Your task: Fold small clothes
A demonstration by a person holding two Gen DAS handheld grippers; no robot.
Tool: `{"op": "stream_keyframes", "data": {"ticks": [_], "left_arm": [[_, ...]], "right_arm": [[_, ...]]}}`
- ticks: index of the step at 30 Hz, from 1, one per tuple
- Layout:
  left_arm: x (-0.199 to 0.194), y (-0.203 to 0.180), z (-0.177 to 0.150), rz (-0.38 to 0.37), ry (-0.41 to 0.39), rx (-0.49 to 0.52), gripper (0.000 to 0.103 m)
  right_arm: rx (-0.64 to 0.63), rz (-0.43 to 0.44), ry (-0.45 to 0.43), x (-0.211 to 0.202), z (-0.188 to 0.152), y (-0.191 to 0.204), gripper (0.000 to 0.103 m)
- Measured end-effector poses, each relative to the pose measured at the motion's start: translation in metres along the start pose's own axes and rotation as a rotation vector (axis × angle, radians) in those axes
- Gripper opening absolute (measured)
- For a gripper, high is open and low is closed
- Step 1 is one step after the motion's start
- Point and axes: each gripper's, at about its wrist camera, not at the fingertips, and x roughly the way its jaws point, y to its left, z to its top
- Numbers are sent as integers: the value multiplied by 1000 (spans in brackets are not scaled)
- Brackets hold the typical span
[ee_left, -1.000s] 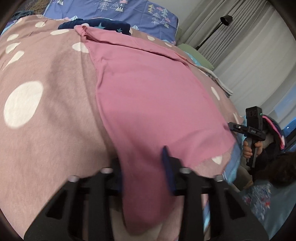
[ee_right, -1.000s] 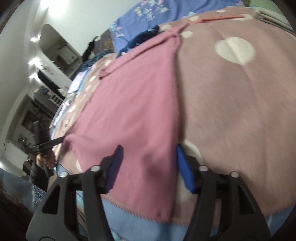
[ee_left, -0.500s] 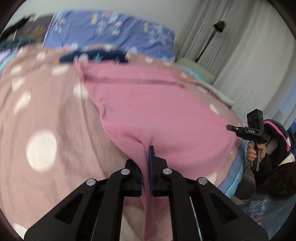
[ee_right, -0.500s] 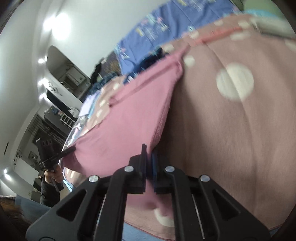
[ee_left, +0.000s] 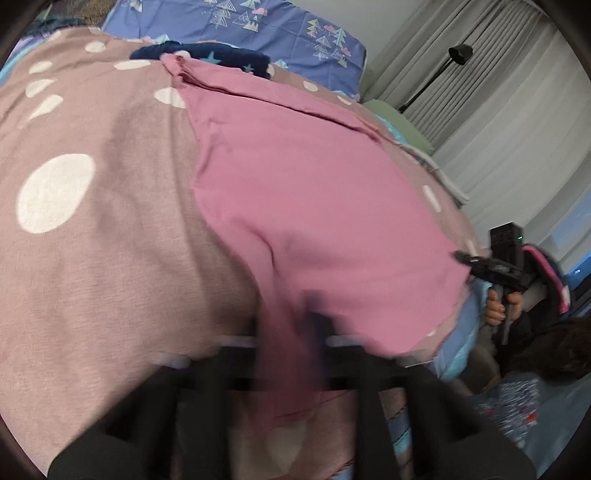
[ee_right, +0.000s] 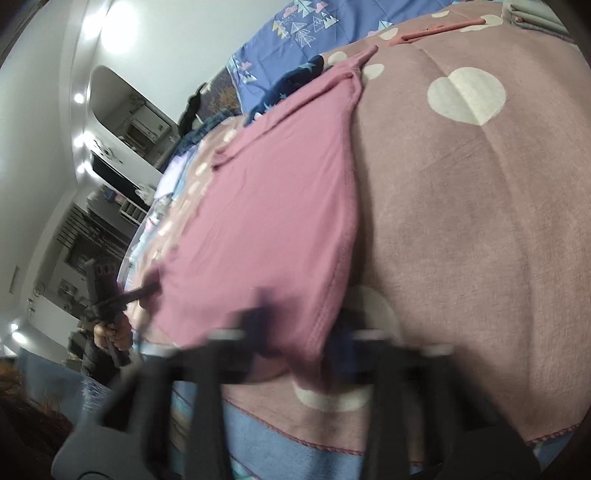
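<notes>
A pink garment (ee_left: 306,192) lies spread flat on a mauve blanket with white dots (ee_left: 92,229). It also shows in the right wrist view (ee_right: 273,206). My left gripper (ee_left: 291,328) is at the garment's near left corner, its fingers blurred and a little apart, with the cloth between them. My right gripper (ee_right: 303,332) is at the near right corner, also blurred, its fingers apart around the hem. Each gripper shows in the other's view, the right one (ee_left: 495,266) at the garment's right corner and the left one (ee_right: 110,299) at its left corner.
A dark blue star-print garment (ee_left: 221,59) lies beyond the pink one near a blue patterned pillow (ee_left: 280,33). A folded green and white pile (ee_left: 402,118) sits at the bed's far right. Curtains and a floor lamp (ee_left: 458,55) stand beyond. The blanket's edge (ee_right: 295,435) is right below my grippers.
Both grippers were shut on the garment's near corners and lifted half a second ago. Now they have come back down to the bed and their fingers are spreading apart.
</notes>
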Motion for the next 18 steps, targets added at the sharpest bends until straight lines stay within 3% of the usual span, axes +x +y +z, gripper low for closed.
{"op": "stream_keyframes", "data": {"ticks": [7,10,13,16,18], "left_arm": [[-59,-47,64,-12,-278,136,6],[-100,-82,81,-6,-383,229,5],[-133,-105,72,31,-420,255,5],[-158,-112,42,-7,-424,238,6],[-167,-118,14,-15,-414,227,6]], "right_arm": [[-89,136,-276,-52,60,60,4],[-196,131,-349,-78,69,101,4],[-279,105,-383,-105,54,127,4],[-308,105,-417,-136,16,134,4],[-309,58,-413,-146,-7,131,6]]}}
